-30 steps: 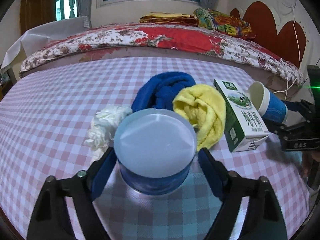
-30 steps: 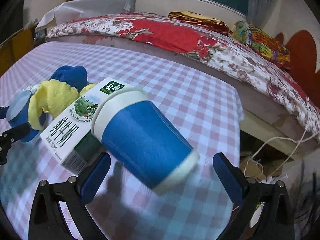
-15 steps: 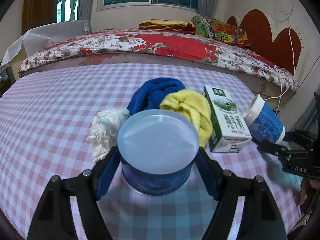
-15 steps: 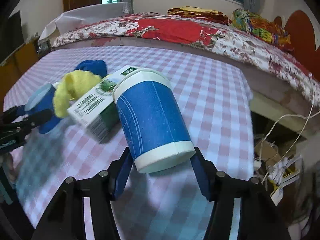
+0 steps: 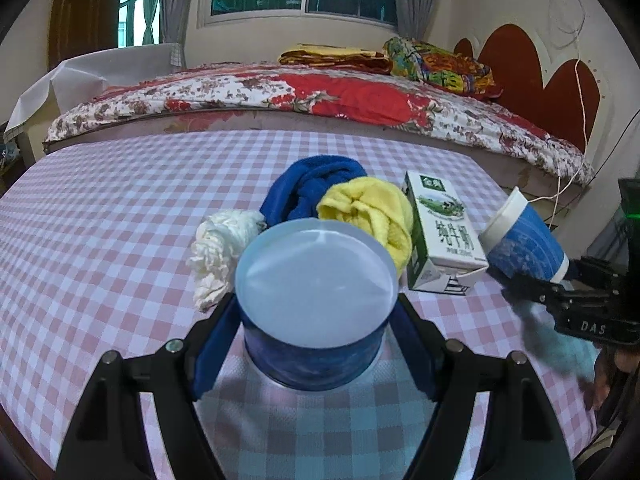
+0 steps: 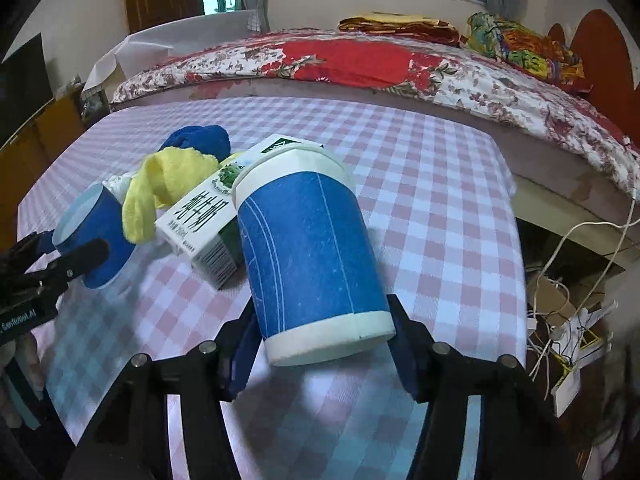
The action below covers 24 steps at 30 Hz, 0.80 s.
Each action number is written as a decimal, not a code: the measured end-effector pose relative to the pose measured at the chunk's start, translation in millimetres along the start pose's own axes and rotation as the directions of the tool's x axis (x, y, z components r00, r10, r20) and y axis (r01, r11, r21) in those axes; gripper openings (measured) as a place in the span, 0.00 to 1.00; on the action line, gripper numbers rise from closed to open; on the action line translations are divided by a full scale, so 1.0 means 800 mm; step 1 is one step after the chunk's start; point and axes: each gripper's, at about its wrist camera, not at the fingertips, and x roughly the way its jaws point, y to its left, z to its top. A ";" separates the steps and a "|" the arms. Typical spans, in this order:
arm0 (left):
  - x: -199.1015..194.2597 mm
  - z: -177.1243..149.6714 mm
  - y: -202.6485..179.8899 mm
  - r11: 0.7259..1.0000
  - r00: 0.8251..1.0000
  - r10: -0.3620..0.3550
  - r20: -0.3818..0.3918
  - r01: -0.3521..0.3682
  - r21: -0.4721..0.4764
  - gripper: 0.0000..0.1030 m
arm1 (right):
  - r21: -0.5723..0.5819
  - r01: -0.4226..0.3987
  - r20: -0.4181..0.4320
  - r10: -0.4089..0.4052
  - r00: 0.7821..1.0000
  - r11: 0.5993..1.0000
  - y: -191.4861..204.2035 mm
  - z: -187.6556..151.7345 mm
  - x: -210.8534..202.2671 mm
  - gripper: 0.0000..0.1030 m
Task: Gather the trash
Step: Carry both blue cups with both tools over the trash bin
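My left gripper (image 5: pixel 316 308) is shut on a blue paper cup (image 5: pixel 316 276), whose pale round end faces the camera; both blue pads press its sides just above the checked tablecloth (image 5: pixel 120 208). My right gripper (image 6: pixel 322 312) is shut on a second blue cup (image 6: pixel 308 248) with white rims, held tilted with its mouth pointing away. Between the two cups lies a green-and-white milk carton (image 5: pixel 440 232). A crumpled white tissue (image 5: pixel 220 244) lies just left of the left cup.
A yellow cloth (image 5: pixel 372 208) and a blue cloth (image 5: pixel 312 188) are bunched behind the left cup. A bed (image 5: pixel 320 96) with a floral cover runs along the table's far edge. Cables (image 6: pixel 568 320) hang past the table's right edge.
The right jaws stood wide around the lying cup and have closed onto it, and the cup now sits straighter between them. The left jaws tightened on their cup and drew back slightly.
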 end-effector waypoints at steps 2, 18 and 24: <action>-0.009 -0.002 -0.004 1.000 1.000 -0.001 0.011 0.001 0.011 0.74 | 0.016 0.006 0.021 -0.007 1.000 1.000 -0.001 -0.006 -0.013 0.58; -0.064 -0.024 -0.093 0.989 0.994 -0.104 0.043 0.099 0.106 0.74 | 0.140 0.062 0.121 -0.079 0.989 0.988 -0.030 -0.074 -0.134 0.57; -0.075 -0.031 -0.143 0.973 0.986 -0.159 0.042 0.150 0.174 0.74 | 0.196 0.089 0.158 -0.121 0.980 0.977 -0.055 -0.109 -0.175 0.56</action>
